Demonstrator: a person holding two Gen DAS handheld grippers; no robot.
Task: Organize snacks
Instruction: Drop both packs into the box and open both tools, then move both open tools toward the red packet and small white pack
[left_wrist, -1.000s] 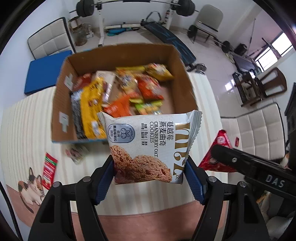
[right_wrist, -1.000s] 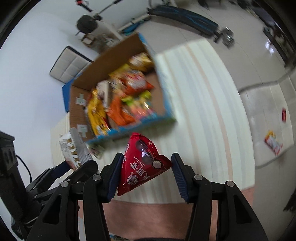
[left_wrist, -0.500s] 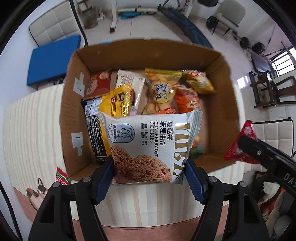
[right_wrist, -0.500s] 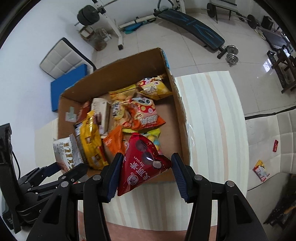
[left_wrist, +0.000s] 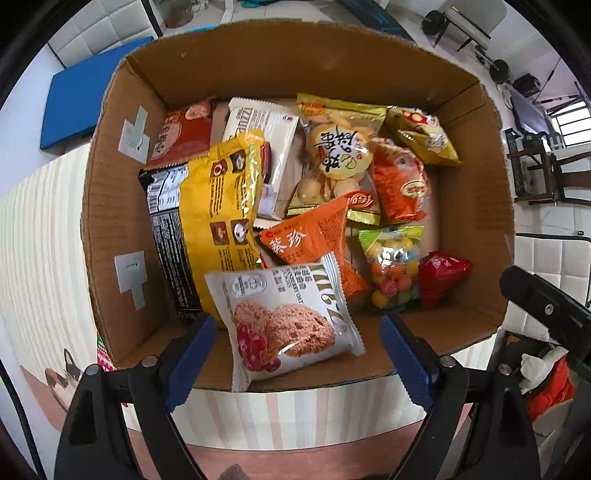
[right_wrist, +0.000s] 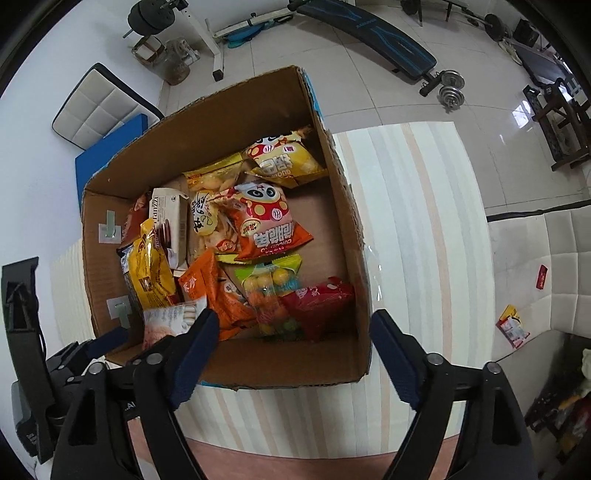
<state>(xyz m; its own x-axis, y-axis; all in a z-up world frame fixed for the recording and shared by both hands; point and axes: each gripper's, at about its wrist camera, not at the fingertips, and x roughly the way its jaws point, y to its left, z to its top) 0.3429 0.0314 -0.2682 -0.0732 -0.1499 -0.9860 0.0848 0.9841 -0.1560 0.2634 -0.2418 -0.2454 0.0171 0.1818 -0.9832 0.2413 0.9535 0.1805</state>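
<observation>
As tongs (left_wrist: 297, 354) open, cookie packet (left_wrist: 286, 319) tilted

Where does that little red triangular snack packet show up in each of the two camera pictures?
Left wrist view: the red triangular packet lies at the lower right inside the cardboard box, right of the bag of coloured candy balls.
Right wrist view: the packet is just below centre, in the box's near right corner.
Shared landmark: the candy-ball bag touches its left side in both views.
</observation>
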